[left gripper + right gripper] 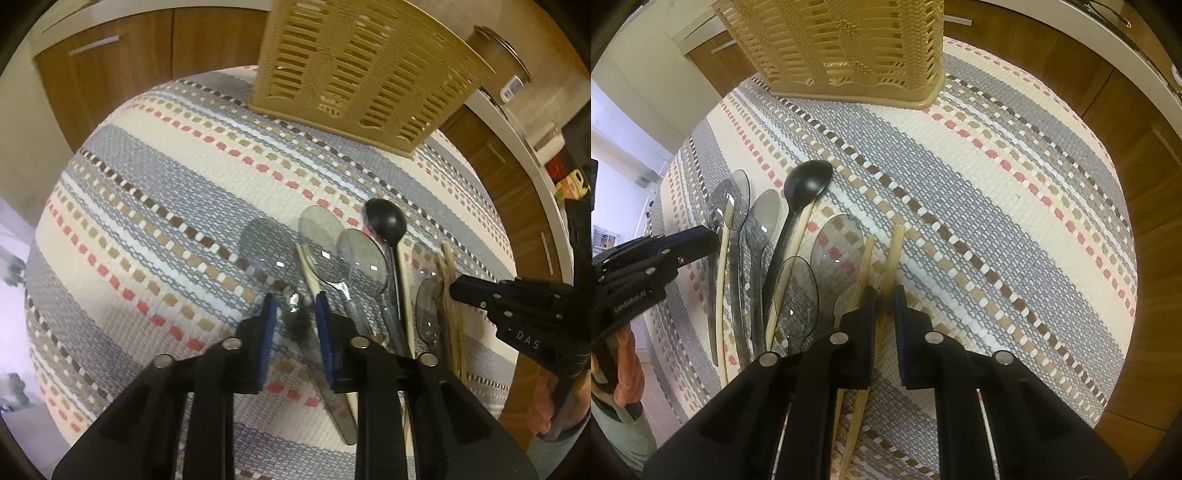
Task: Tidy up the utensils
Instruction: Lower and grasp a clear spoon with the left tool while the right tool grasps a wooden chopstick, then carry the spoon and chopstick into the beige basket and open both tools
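Note:
Several utensils lie side by side on a striped woven cloth [166,177]: clear grey plastic spoons [266,243], a black spoon [386,221] and wooden chopsticks [452,288]. A tan slotted basket [354,70] stands at the far edge, also in the right wrist view [842,48]. My left gripper [295,314] is open, its fingers either side of a clear spoon's neck. My right gripper [884,299] is open, low over a chopstick [892,254] that runs between its fingers. A second chopstick [864,266] lies just to its left, beside a clear spoon [838,240] and the black spoon [807,181].
The cloth covers a small table [1115,417] with a wooden edge. Wooden cabinets [122,55] and a white counter [524,147] stand behind. My right gripper shows at the right of the left wrist view [517,306]; my left gripper shows at the left of the right wrist view [646,266].

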`<state>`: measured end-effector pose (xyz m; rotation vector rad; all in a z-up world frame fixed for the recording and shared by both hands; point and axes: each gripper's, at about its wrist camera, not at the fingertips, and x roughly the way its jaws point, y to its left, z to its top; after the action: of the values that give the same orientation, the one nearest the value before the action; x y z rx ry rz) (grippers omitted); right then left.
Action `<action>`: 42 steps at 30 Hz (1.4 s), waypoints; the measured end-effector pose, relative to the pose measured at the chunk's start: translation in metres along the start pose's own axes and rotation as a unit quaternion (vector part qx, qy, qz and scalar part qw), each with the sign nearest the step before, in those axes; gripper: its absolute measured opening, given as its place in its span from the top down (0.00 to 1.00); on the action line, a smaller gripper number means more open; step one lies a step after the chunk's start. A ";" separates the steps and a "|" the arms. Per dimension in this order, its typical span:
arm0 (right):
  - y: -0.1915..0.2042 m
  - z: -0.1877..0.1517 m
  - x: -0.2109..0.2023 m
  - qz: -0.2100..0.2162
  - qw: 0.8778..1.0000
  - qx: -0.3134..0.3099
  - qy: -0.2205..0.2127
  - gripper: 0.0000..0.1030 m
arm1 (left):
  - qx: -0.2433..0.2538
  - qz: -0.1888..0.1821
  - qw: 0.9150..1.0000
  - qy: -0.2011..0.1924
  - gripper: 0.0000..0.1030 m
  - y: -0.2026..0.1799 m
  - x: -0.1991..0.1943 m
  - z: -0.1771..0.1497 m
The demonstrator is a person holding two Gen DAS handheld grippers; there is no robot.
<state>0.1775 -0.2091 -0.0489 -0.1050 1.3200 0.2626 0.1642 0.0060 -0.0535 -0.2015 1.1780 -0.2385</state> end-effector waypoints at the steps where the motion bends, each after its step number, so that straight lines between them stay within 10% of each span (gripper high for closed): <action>1: 0.000 -0.001 -0.001 -0.002 1.000 -0.001 0.000 0.92 | 0.003 0.009 1.000 -0.001 0.87 -0.001 0.000 0.000; 12: 0.003 -0.007 -0.003 -0.020 1.000 -0.007 -0.008 0.92 | 0.045 0.116 0.992 -0.013 0.61 -0.051 0.010 -0.003; 17: 0.005 -0.013 -0.004 -0.025 0.999 -0.025 -0.024 0.95 | 0.044 0.138 0.989 -0.031 0.88 -0.052 0.006 -0.007; 29: -0.011 -0.025 -0.034 0.025 0.996 -0.016 -0.082 0.96 | 0.047 0.040 0.991 -0.117 0.91 -0.034 -0.031 -0.011; 35: -0.028 -0.035 -0.077 0.074 0.982 -0.007 -0.174 0.96 | 0.044 -0.016 0.977 -0.210 0.91 -0.029 -0.085 -0.004; 42: -0.035 0.006 -0.166 0.094 0.942 0.010 -0.322 0.96 | 0.018 -0.073 0.928 -0.365 0.90 -0.028 -0.149 0.052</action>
<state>0.1544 -0.2634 0.1104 0.1197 0.6782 0.4047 0.1562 0.0239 0.1055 -0.3137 0.4162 -0.2833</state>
